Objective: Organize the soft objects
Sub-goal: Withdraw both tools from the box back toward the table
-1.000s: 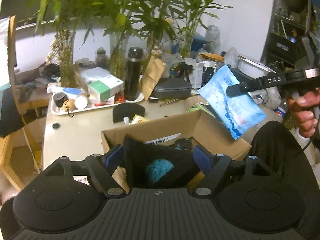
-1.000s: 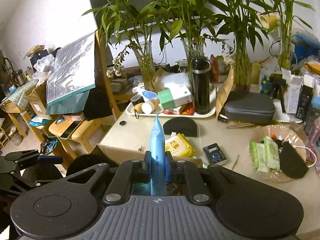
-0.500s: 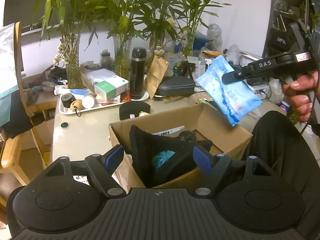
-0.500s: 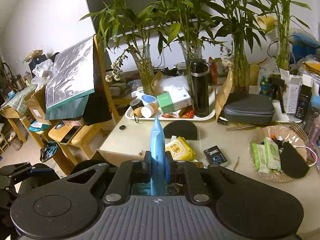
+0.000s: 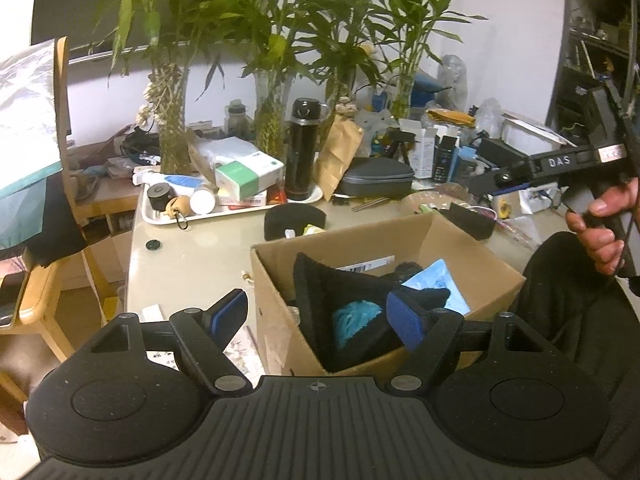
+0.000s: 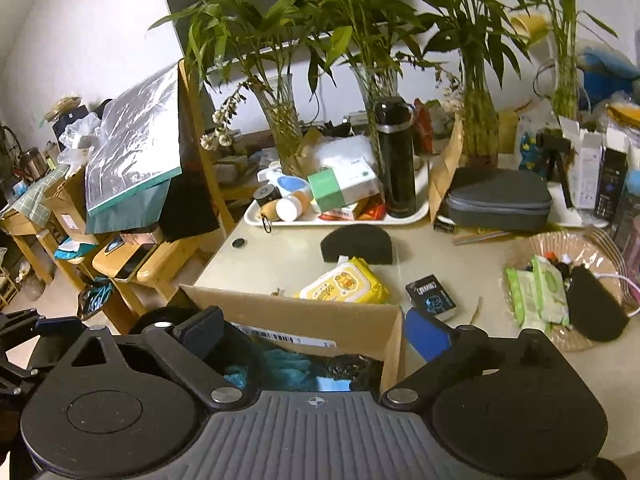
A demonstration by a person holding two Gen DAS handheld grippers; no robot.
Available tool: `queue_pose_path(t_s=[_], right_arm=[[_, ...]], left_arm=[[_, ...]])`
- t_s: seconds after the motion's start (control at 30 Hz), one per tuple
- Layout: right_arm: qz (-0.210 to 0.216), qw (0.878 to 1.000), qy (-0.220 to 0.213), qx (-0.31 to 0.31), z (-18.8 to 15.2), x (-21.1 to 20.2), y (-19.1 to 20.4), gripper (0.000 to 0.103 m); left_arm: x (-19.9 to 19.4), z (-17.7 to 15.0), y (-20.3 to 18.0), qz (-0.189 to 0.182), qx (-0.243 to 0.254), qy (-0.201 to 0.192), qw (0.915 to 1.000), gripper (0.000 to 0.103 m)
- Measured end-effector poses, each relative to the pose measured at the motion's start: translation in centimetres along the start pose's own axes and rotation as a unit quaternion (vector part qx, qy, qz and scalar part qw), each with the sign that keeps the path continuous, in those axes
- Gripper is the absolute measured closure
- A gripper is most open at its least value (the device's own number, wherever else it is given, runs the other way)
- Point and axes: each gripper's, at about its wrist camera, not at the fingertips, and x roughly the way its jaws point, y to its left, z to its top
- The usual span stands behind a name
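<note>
Two grippers were in your hands over the open brown cardboard box (image 5: 472, 256). Your right gripper (image 6: 316, 330) had just been opening, and its jaws stood wide apart with nothing between them. The flat light-blue plastic pouch (image 5: 438, 284) lay inside the box, below and well apart from that gripper, leaning on a black fabric piece with a teal fuzzy patch (image 5: 356, 320). From the right wrist view, only a small pale-blue sliver of the pouch showed just under the gripper's body, beside teal fluff and dark fabric in the box.

Your left gripper (image 5: 320, 316) also had its jaws apart, and its blue pads (image 5: 404, 320) touched nothing; the box's near corner and the black fabric showed through the gap, beyond the fingers. In the left wrist view your right hand (image 5: 600, 232) gripped the black handle of the other tool, up and to the right of the box.

On the beige table (image 6: 280, 256) beyond the box lay a yellow soft pack of wet wipes (image 6: 344, 284), just past the far box wall, and a black half-round foam pad (image 6: 358, 245) right behind that pack. Green wipe packs (image 6: 536, 292) and another black pad (image 6: 594, 312) sat in a shallow woven basket (image 6: 560, 244) to the right. A white tray (image 6: 336, 220) with a black flask (image 6: 394, 156) stood farther back.
</note>
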Motion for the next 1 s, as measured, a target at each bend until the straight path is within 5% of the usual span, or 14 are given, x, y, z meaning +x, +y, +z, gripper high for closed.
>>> queue_pose_path(t_s=[1.0], right_arm=[[-0.038,0.999,0.031,-0.018,-1.0,1.8,-0.4,0.0]], left_arm=[[1.7,1.3,1.2,0.031,-0.008,0.004,0.9995,0.027]])
